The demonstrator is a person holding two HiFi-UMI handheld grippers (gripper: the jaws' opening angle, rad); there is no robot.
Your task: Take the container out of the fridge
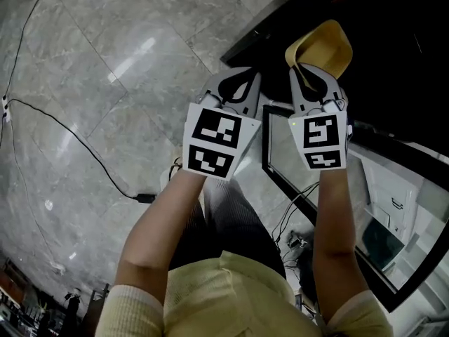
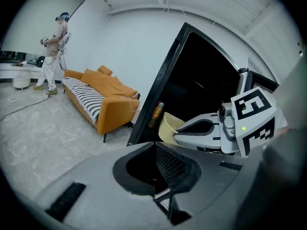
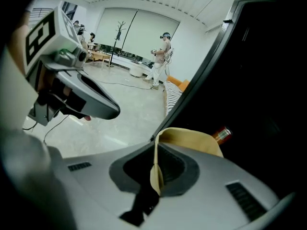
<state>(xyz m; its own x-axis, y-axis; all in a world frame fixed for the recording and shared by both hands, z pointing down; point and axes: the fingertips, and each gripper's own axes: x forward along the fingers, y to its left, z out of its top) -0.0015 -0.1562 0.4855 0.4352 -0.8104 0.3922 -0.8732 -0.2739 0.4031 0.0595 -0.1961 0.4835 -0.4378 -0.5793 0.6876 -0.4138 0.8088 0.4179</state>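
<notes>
Your forearms (image 1: 330,244) reach up from the bottom of the head view, one to each tool. The right gripper (image 1: 309,72) is clenched on the container (image 1: 324,46). Its own view shows the thin tan rim wall standing edge-on between the two pads, pinched tight. The bowl of the container opens out ahead of the fingers and to their right.

The container hangs at the mouth of the fridge (image 1: 393,55), against the black interior, with no shelf visible under it. A small bottle (image 3: 221,134) stands deeper inside, beyond the container and apart from it.

The left gripper (image 1: 237,79) sits just beside the right one, over the grey floor (image 1: 84,83). Its jaws are closed together with nothing between them, so it carries no load.

What matters for you is direction. The container lies ahead of your right fingers, toward the fridge, and the open room lies behind you and to your left. I judge the withdrawal to be the step in hand, so draw your right hand back toward your body with the rim level. A one-sided pinch on a thin wall could let the bowl swing. Mind the black-framed glass panel (image 1: 280,170) below your right wrist, which I take for the open door.
</notes>
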